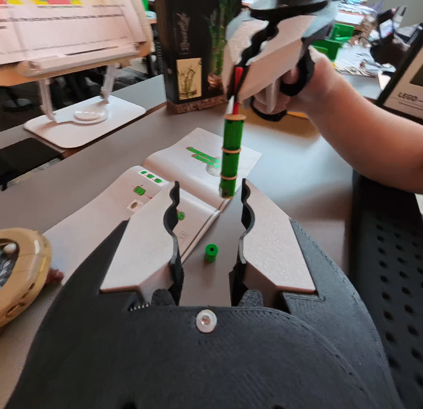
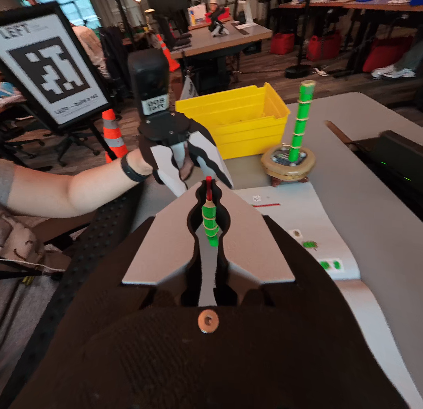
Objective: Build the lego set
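Your right tool [image 2: 208,187] is pressed together on the red axle [image 1: 237,88], pinching it above the green stalk [image 1: 230,157], which hangs below that tool's tips, clear of the tabletop [image 1: 297,169]. Your left tool [image 1: 209,191] is spread and holds nothing; the stalk's lower end hangs just ahead of its tips. The loose green cylinder [image 1: 211,252] stands upright on the tabletop between the left tool's fingers, beside the open instruction booklet [image 1: 194,159]. The likely step is adding this cylinder to the stalk. Close the left tool squarely on the cylinder's sides, keeping its bore upright. Hold the stalk vertical so bore and axle align before pressing. The finished stalk in its tan base [image 2: 288,162] stands well ahead of the right tool.
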